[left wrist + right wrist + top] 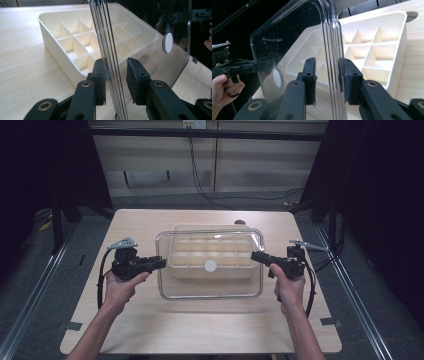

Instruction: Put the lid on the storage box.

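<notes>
A clear plastic lid (210,289) with a white round knob (210,265) hangs level just over a cream compartment tray (200,271) in the middle of the table. My left gripper (161,262) is shut on the lid's left rim, and my right gripper (254,255) is shut on its right rim. The left gripper view shows the rim (105,37) running between the pads of the left gripper (116,75), with the tray (50,37) behind. The right gripper view shows the right gripper (328,75) pinching the lid (294,37), with the tray (397,62) beyond it.
The light wooden table (200,325) has bare surface on all sides of the tray. Black cables trail from both grippers and across the floor behind. Dark curtains and metal rails flank the table.
</notes>
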The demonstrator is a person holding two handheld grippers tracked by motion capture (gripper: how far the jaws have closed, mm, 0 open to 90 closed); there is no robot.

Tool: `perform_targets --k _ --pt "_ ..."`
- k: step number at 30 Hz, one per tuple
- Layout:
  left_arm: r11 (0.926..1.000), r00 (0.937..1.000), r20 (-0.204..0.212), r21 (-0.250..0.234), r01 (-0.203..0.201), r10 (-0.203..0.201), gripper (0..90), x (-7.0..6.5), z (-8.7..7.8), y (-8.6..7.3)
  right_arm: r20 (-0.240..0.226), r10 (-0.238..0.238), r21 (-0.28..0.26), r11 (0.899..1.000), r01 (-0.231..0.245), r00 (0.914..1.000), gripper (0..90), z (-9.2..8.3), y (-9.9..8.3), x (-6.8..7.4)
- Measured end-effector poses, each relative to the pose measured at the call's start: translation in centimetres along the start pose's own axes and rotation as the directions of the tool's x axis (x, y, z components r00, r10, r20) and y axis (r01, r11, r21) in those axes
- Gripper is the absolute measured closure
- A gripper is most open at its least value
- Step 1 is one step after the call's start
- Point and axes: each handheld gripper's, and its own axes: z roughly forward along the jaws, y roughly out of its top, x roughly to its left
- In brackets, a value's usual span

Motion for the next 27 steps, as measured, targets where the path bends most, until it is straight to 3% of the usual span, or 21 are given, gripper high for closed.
perform_targets --k 8,27 --pt "0.9998 0.9998 -0.002 -0.008 -0.018 0.018 70.1 0.2 -0.2 1.5 -0.009 0.021 -0.014 1.0 -0.021 0.9997 68.0 0.6 1.5 -0.5" --pt "0.9994 0.9982 -0.049 -0.002 -0.034 0.034 69.9 1.3 0.5 4.1 0.038 -0.025 -0.005 1.0 0.025 0.999 66.2 2.2 4.3 -0.1"
